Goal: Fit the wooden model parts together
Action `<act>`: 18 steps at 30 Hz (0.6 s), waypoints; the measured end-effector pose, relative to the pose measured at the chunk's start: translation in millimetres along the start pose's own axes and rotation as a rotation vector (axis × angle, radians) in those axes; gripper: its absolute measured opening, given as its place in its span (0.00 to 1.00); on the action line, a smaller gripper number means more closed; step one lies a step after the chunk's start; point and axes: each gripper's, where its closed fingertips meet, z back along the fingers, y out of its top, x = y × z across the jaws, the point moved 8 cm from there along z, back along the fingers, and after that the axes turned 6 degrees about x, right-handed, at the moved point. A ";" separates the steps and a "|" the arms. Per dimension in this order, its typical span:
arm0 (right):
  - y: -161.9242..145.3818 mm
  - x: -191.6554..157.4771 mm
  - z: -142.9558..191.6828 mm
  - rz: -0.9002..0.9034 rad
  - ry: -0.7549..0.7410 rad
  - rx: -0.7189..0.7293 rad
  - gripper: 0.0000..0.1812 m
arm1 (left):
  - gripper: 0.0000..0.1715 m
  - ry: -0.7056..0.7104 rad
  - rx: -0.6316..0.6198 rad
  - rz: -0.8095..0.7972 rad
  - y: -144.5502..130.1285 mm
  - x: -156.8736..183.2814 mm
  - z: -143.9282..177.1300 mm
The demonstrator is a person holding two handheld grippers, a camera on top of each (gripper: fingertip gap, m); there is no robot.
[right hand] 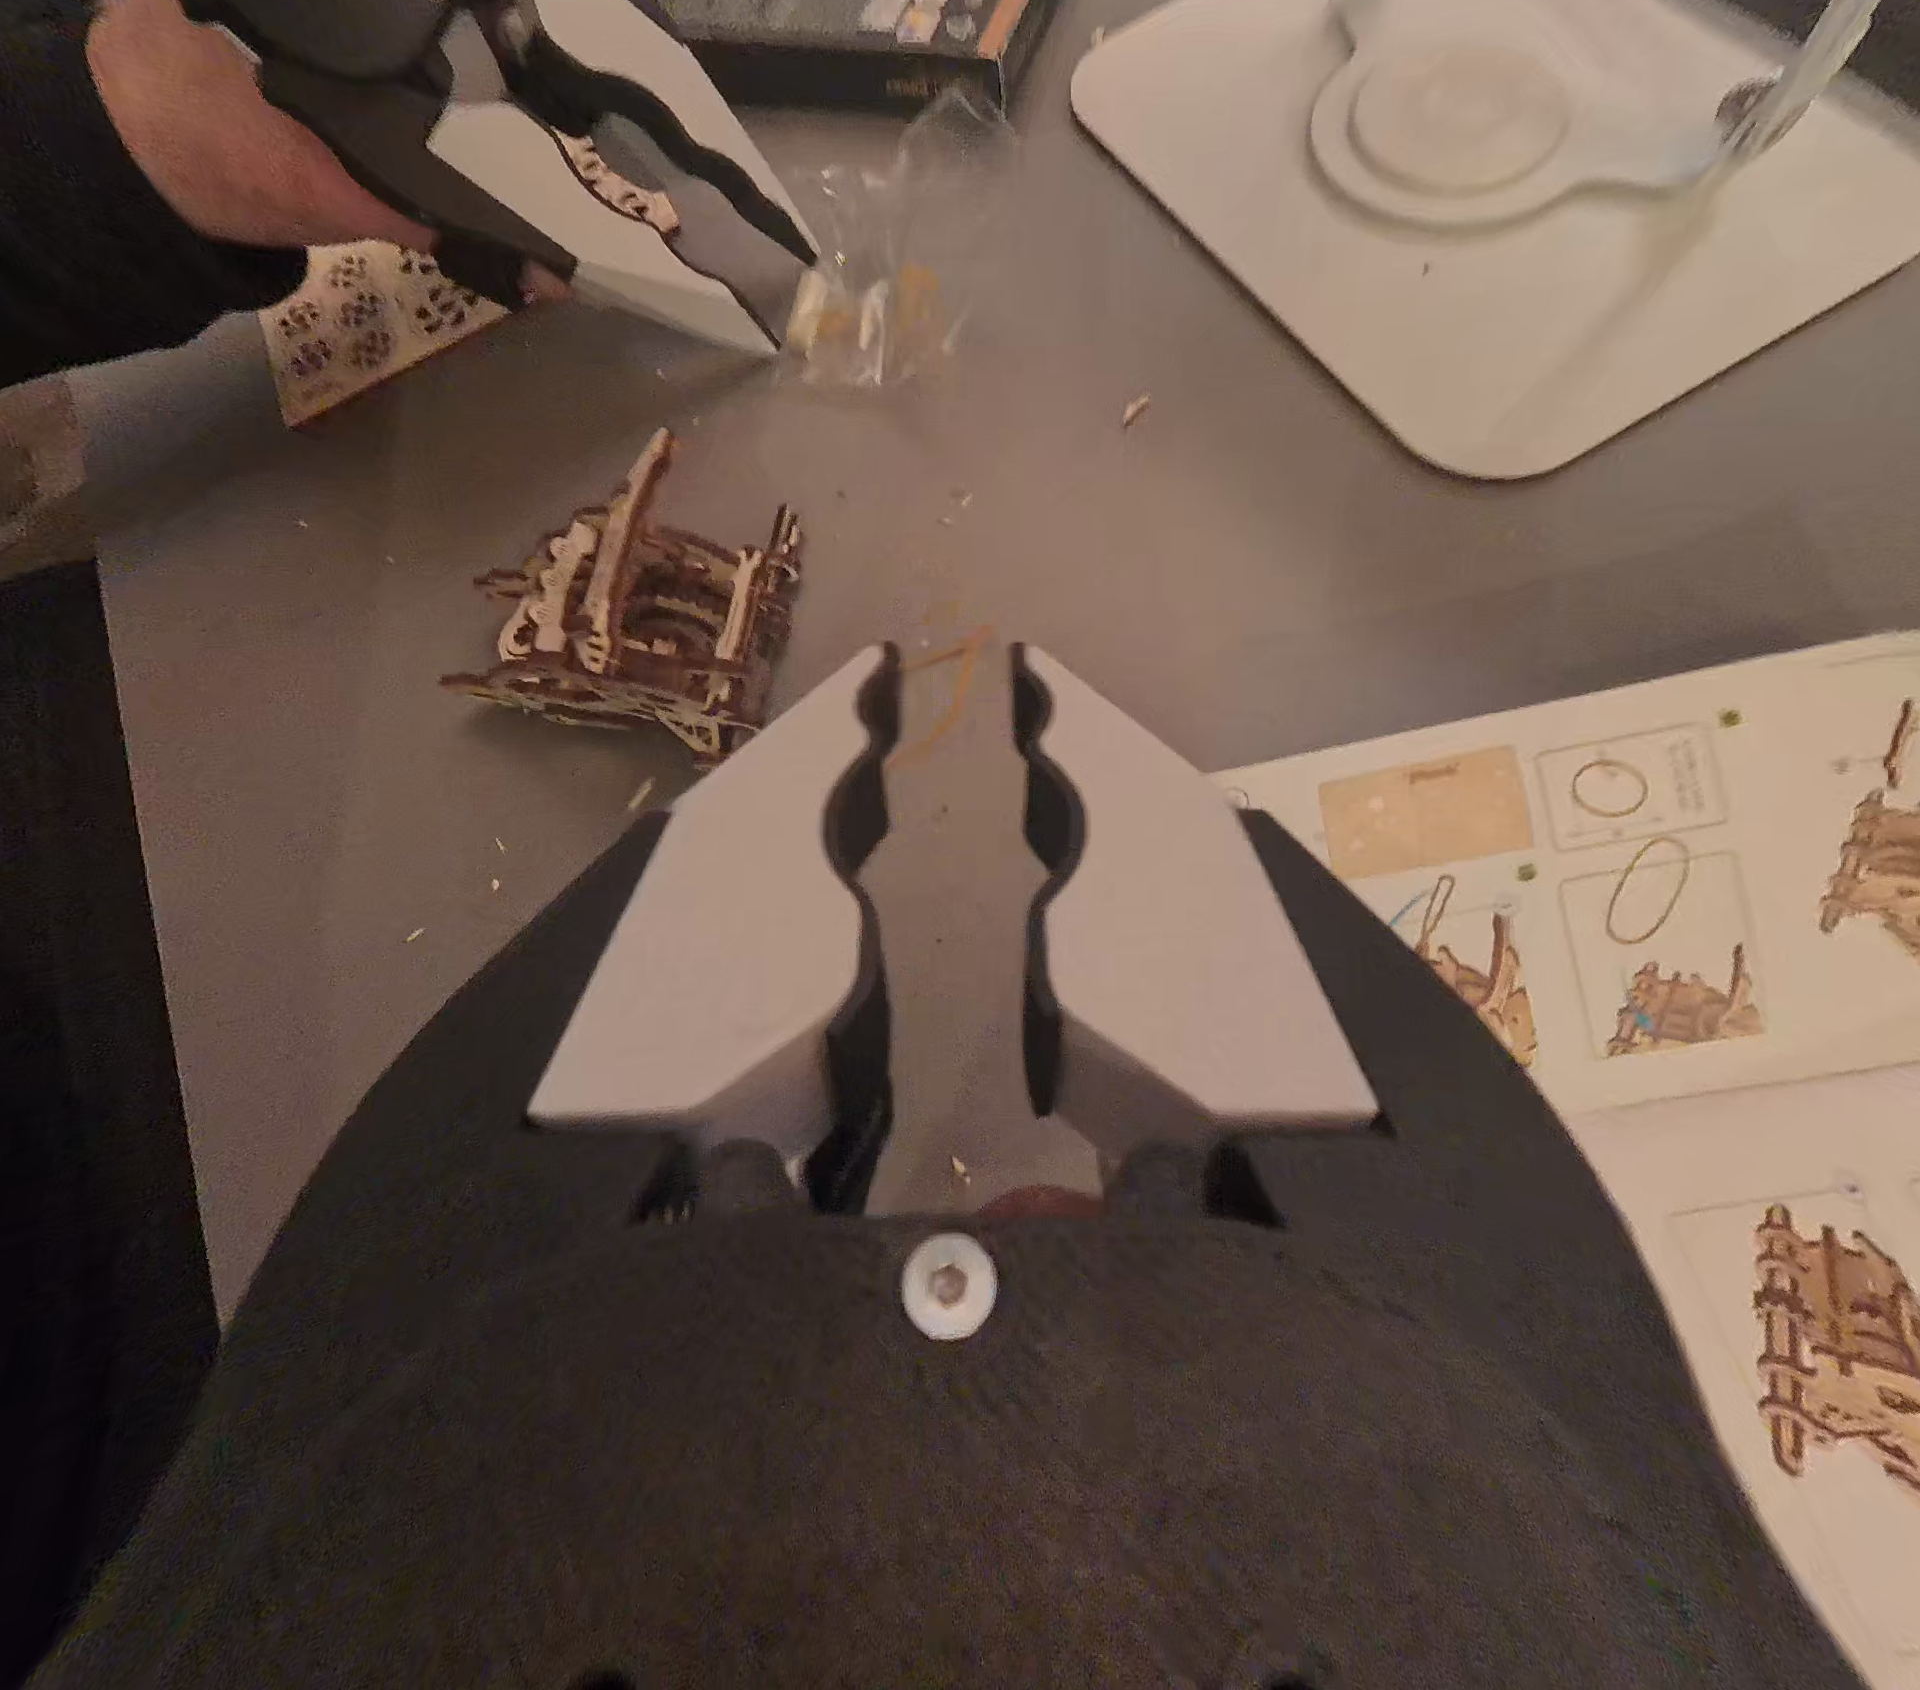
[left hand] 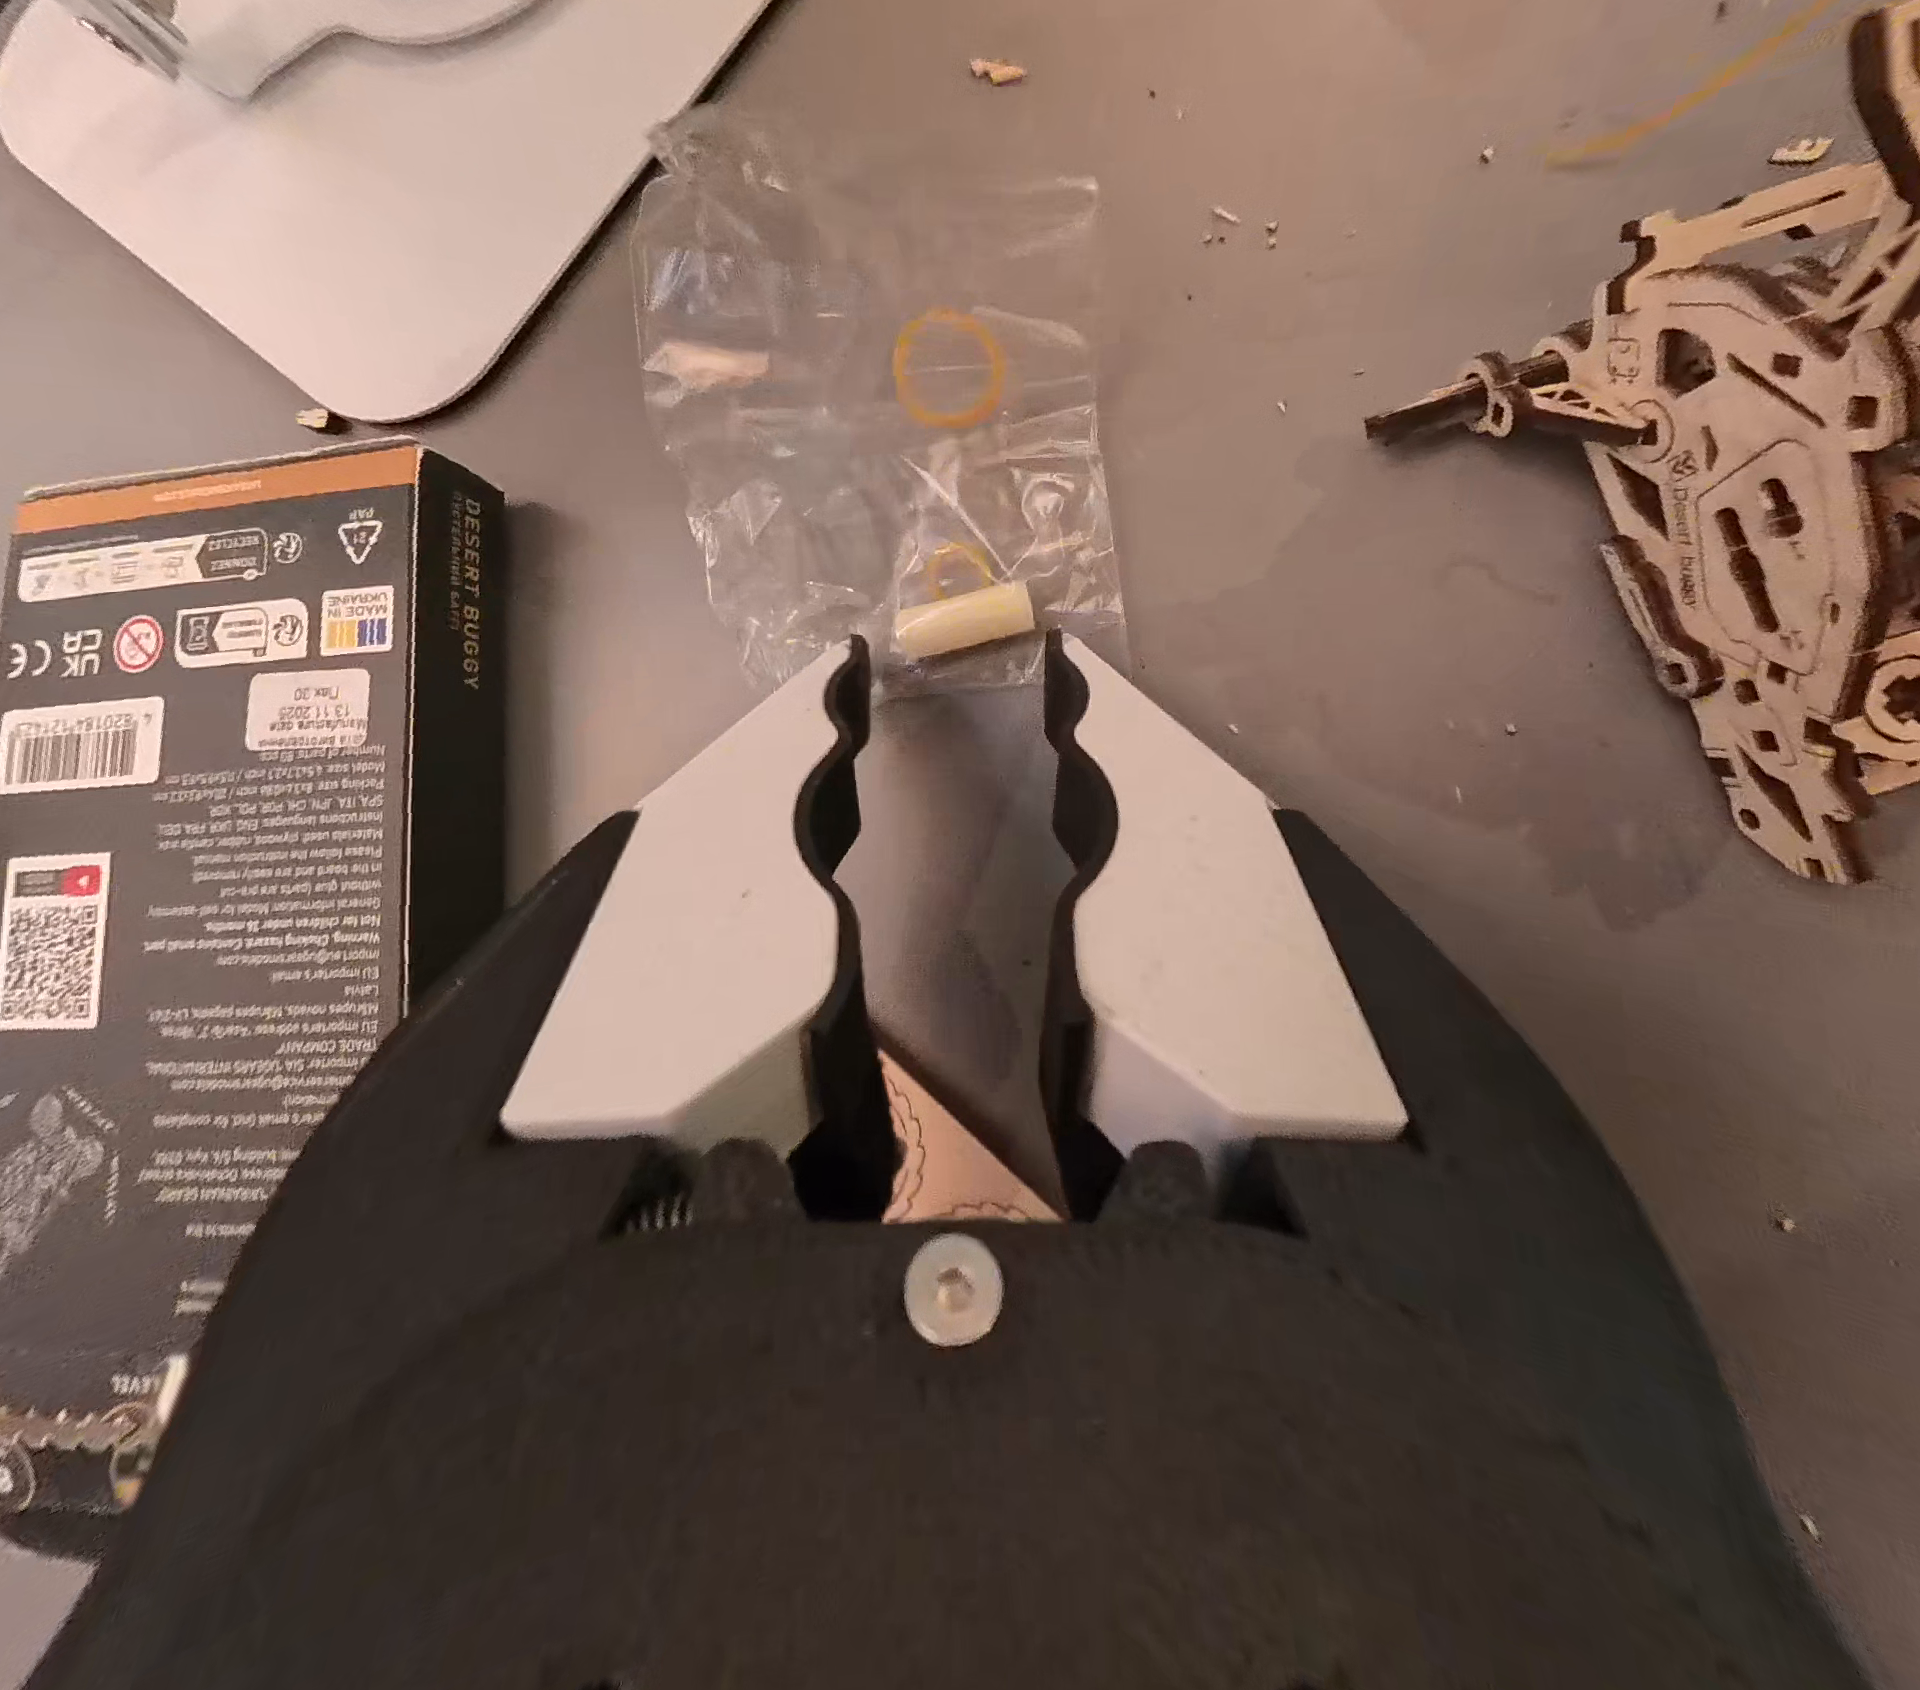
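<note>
My left gripper (left hand: 956,664) is open, its tips at the near edge of a clear plastic bag (left hand: 873,352) that holds yellow rubber bands and a small cream cylinder (left hand: 961,624). The cylinder lies just beyond the tips, not gripped. The partly built wooden model (left hand: 1745,560) lies to the right. In the right wrist view my right gripper (right hand: 954,664) is open and empty, low over the grey table, with a thin yellow rubber band (right hand: 940,690) between its tips. The model (right hand: 644,632) is just to its left. The left gripper (right hand: 795,298) and the bag (right hand: 894,269) lie beyond.
A black cardboard box (left hand: 208,757) lies left of the left gripper. A white lamp base (left hand: 312,82) stands at the back. A wooden parts sheet (right hand: 364,331) lies under the person's hand. Instruction sheets (right hand: 1610,861) lie at the right. Wood chips are scattered on the table (right hand: 1143,560). Some 20 cm of space lies between my two pairs of fingers.
</note>
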 end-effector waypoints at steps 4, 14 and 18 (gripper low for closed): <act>-3.4 5.0 -3.6 0.003 0.000 -0.068 0.23 | 0.16 -0.002 0.000 -0.015 1.0 0.2 -2.1; 33.5 -1.0 -58.9 0.050 0.123 -0.122 0.24 | 0.04 0.006 0.011 -0.070 8.6 0.1 0.2; 42.6 8.4 -103.8 0.002 0.152 -0.104 0.23 | 0.14 0.058 0.035 -0.040 8.4 -9.7 15.8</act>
